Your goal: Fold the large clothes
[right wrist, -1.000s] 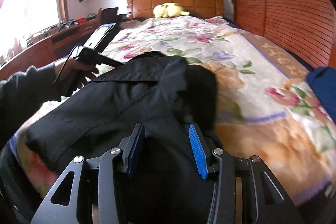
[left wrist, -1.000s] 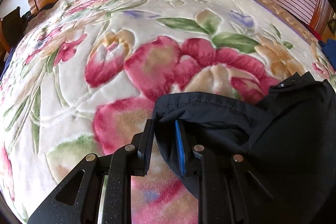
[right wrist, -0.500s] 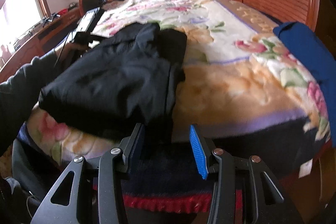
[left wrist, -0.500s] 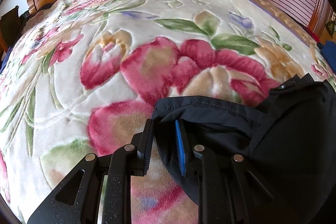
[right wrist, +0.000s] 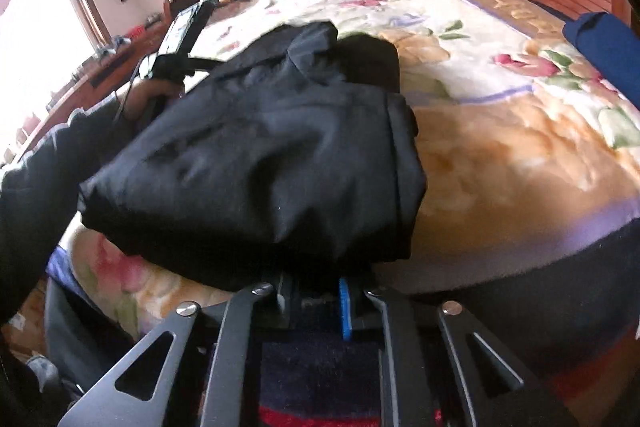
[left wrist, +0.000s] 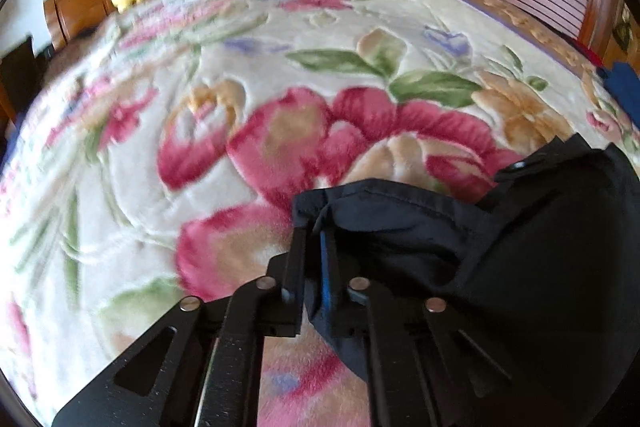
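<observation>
Lying half folded near the foot of the bed, the black jacket (right wrist: 256, 163) rests on the flowered blanket (left wrist: 280, 75). My left gripper (left wrist: 314, 239) has just closed and now pinches the far corner; my right gripper (right wrist: 312, 297) has just closed on the near hem at the bed's edge. I should lift both together, keep the cloth taut, and lay the fold flat, edges matched.

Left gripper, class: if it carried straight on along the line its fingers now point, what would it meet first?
The left gripper is already shut on a corner of the black garment, its jaws having just closed. Straight ahead, past that pinched edge, it would most likely meet the floral blanket, though depth is hard to judge.
</observation>
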A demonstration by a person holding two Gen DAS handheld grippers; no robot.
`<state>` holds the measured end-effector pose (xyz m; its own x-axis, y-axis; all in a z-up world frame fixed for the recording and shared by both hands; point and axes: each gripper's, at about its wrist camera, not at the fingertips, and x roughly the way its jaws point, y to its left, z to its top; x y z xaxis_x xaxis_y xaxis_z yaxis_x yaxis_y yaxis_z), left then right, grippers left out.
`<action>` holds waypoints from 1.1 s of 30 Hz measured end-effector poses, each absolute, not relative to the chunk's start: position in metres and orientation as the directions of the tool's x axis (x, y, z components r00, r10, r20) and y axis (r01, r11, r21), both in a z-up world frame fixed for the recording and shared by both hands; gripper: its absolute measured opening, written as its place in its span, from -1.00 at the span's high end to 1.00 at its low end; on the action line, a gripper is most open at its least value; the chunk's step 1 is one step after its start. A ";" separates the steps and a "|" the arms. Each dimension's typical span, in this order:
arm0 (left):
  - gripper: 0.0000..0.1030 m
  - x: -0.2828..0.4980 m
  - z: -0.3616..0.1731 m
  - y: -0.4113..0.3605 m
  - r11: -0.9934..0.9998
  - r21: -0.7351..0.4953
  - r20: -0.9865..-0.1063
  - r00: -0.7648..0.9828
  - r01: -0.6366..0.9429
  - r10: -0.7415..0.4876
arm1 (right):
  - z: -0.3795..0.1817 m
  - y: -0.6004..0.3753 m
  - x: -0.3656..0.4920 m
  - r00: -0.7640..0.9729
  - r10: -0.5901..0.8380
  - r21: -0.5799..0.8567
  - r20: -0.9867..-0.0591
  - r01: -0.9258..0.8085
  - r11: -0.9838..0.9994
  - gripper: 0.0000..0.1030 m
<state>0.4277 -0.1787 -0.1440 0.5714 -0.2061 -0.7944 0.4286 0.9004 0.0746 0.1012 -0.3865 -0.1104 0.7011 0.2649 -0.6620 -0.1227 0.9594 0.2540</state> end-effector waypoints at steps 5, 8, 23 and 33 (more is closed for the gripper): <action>0.92 0.407 -0.095 -0.178 0.904 0.077 -0.738 0.634 0.421 -0.232 | -0.087 -0.404 0.092 0.777 0.274 0.270 -0.567 -0.139 0.953 0.81; 0.92 0.393 -0.063 -0.187 0.893 0.100 -0.710 0.660 0.438 -0.245 | -0.072 -0.413 0.092 0.811 0.249 0.241 -0.530 -0.137 0.961 0.83; 0.93 0.354 0.044 -0.334 0.816 0.080 -0.592 0.686 0.572 -0.423 | 0.013 -0.545 0.067 0.919 0.033 0.080 -0.392 -0.002 0.997 0.85; 0.93 0.338 0.103 -0.489 0.736 0.082 -0.538 0.651 0.672 -0.535 | 0.067 -0.652 0.018 0.923 -0.224 -0.070 -0.313 0.213 0.975 0.85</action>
<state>0.3378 -0.4889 0.1026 0.6512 -0.5348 -0.5385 0.6722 0.7358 0.0822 0.0178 -0.6520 0.0672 0.9228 -0.2241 -0.3135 0.2129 0.9746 -0.0698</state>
